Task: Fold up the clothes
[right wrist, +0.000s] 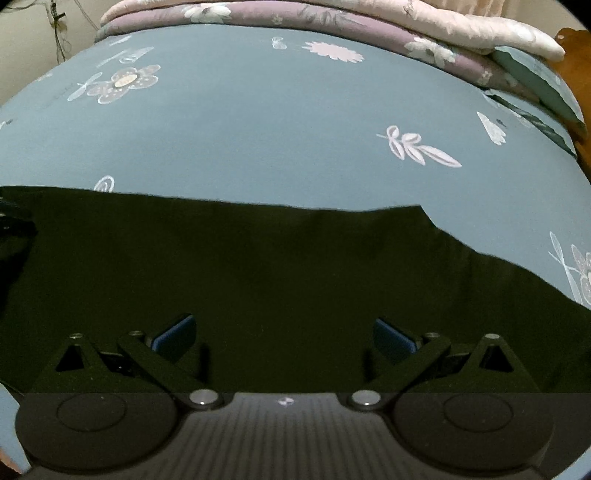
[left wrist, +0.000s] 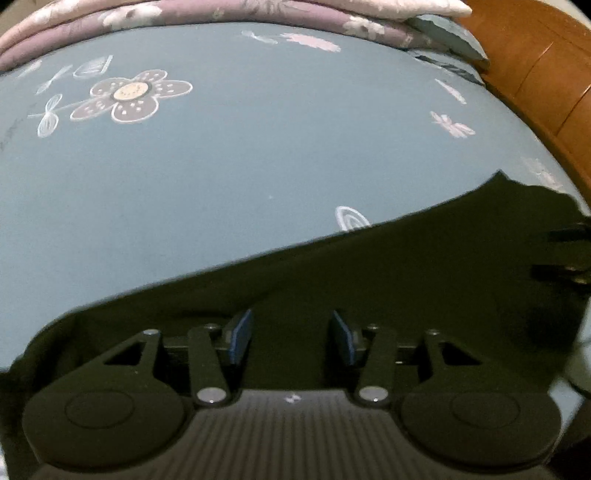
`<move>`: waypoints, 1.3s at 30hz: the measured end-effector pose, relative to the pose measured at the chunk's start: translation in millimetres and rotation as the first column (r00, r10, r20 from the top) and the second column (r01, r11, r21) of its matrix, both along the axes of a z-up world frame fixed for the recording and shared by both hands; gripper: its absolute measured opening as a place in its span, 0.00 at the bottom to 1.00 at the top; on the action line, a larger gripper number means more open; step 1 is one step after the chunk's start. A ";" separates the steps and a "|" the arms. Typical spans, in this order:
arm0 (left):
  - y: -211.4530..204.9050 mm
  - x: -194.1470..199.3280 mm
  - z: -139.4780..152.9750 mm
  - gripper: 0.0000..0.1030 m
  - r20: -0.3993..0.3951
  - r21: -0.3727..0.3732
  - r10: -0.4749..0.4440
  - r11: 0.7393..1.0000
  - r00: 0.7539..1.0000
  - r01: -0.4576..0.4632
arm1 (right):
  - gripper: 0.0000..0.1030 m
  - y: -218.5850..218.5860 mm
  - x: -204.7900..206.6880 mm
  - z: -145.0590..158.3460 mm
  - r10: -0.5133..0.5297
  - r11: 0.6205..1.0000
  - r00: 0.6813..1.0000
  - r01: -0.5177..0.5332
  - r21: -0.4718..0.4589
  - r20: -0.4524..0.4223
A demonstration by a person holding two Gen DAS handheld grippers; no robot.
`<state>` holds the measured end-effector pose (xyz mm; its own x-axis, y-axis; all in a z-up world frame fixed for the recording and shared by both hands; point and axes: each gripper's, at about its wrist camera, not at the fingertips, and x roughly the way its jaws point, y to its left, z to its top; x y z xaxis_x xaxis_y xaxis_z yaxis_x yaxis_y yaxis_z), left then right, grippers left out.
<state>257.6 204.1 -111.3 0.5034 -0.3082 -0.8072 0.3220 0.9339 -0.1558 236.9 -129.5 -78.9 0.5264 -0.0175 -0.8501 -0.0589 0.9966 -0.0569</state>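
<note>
A black garment [left wrist: 369, 273] lies spread flat on a blue bedsheet with flower prints [left wrist: 221, 147]. My left gripper [left wrist: 291, 325] hovers low over its near part, blue pads apart, with only flat cloth showing in the gap. In the right wrist view the same garment [right wrist: 258, 266] fills the lower half, its far edge running straight across, and my right gripper [right wrist: 284, 328] stands wide open above it, holding nothing. The right gripper's dark fingers [left wrist: 569, 236] show at the right edge of the left wrist view.
A folded purple and pink floral quilt [right wrist: 332, 18] lies along the far side of the bed. A brown wooden bed frame [left wrist: 535, 66] borders the right. A wall with hanging cables [right wrist: 37, 37] stands at the far left. The bedsheet [right wrist: 277, 129] lies bare beyond the garment.
</note>
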 end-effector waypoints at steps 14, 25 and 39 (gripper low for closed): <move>-7.9 -2.4 31.6 0.37 0.082 0.061 -0.082 0.995 0.993 0.077 | 1.00 -1.4 -13.0 0.8 0.002 1.000 1.000 -0.003 0.014 0.019; -42.8 20.0 0.2 0.38 0.085 0.099 -0.183 0.980 0.979 0.174 | 1.00 -5.0 -20.2 -1.5 -0.021 1.000 1.000 0.021 0.009 0.006; -105.7 -9.4 13.1 0.47 0.057 -0.036 -0.342 0.938 0.938 0.344 | 1.00 -14.0 -31.1 -24.3 -0.025 0.999 0.999 0.023 -0.035 -0.046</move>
<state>248.2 98.4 -98.2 0.3994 -0.5043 -0.7656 0.6298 0.7578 -0.1706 205.8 -143.5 -103.2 0.4855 -0.0592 -0.8722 -0.0386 0.9953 -0.0890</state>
